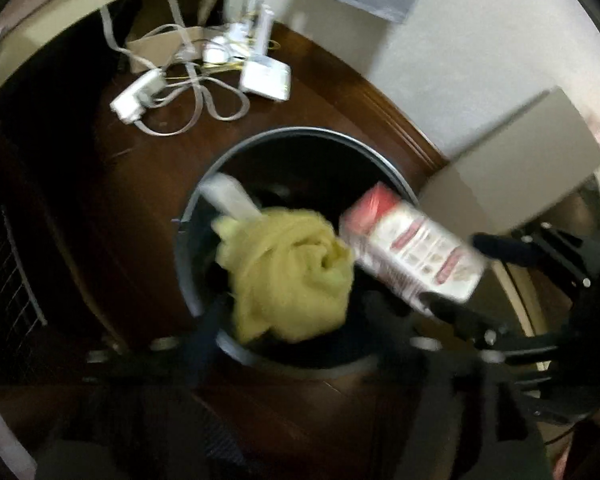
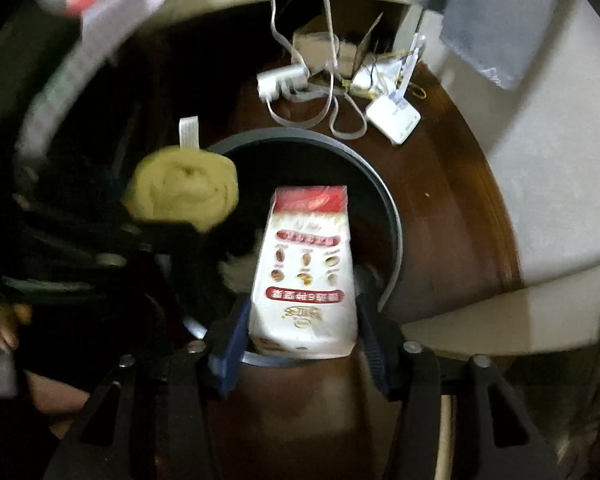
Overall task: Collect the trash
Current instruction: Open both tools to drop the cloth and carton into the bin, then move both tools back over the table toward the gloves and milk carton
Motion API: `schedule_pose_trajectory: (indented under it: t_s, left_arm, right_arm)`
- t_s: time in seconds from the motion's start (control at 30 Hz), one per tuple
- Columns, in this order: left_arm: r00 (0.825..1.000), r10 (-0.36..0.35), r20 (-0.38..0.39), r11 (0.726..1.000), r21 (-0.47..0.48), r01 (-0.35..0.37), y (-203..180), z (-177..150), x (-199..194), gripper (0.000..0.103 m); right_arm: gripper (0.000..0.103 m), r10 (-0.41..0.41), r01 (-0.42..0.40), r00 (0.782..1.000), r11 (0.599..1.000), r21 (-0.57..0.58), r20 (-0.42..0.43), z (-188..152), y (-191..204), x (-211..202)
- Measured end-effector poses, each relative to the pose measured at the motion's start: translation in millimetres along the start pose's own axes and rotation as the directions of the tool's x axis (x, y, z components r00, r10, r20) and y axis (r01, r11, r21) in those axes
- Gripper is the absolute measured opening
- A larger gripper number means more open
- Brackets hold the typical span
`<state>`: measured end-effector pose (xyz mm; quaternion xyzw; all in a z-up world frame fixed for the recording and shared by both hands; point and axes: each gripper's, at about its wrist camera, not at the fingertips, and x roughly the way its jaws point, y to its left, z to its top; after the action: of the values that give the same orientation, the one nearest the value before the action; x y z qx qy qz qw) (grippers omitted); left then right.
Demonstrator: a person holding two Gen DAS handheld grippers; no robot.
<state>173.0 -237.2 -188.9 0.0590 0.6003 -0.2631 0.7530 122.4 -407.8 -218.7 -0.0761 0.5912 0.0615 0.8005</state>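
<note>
A round dark trash bin (image 1: 312, 136) (image 2: 384, 192) stands on the brown wooden floor below both grippers. My left gripper (image 1: 288, 316) is shut on a crumpled yellow cloth (image 1: 288, 276) with a white tag, held over the bin's opening; the cloth also shows in the right wrist view (image 2: 182, 188). My right gripper (image 2: 304, 344) is shut on a white and red drink carton (image 2: 306, 276), held over the bin's near rim. The carton shows in the left wrist view (image 1: 412, 248) beside the cloth. The left view is blurred.
A tangle of white cables, a power strip (image 1: 136, 96) (image 2: 280, 78) and a white box (image 1: 266, 78) (image 2: 394, 118) lie on the floor behind the bin. A white wall (image 2: 540, 184) curves to the right. A pale cardboard box (image 1: 516, 164) stands right of the bin.
</note>
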Motion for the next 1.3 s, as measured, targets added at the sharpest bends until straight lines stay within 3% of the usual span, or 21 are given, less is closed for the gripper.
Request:
schedule_pose_trajectory:
  t_s: [0.4,0.63,0.8,0.93,1.07,1.3]
  left_arm:
    - [0.994,0.057,0.096,0.998,-0.022,-0.055,5,-5,-36,0.082]
    - [0.975,0.096,0.198,0.995,-0.056,-0.087,10,-14,-98,0.082]
    - [0.956,0.136,0.261,0.990,-0.069,-0.123,22,-20,-140,0.082]
    - [0.937,0.156,0.312,0.984,-0.135,-0.119,46,-25,-173,0.082]
    - [0.903,0.203,0.380,0.971,-0.196,-0.136,71,-37,-213,0.082]
    - [0.853,0.300,0.428,0.935,-0.308,-0.175,127,-64,-253,0.082]
  right_arm:
    - [0.072,-0.047,0.039,0.992,0.997,0.071,0.118,-15,-4,-70]
    - [0.073,-0.061,0.036,0.980,0.990,0.135,0.188,0,9,-115]
    - [0.073,-0.067,0.020,0.967,0.982,0.190,0.244,20,25,-145]
    - [0.073,-0.066,0.011,0.957,0.982,0.189,0.282,40,45,-161]
    - [0.073,-0.046,0.006,0.947,0.992,0.127,0.317,62,78,-174]
    - [0.073,0.030,-0.023,0.934,0.999,-0.026,0.355,108,152,-189]
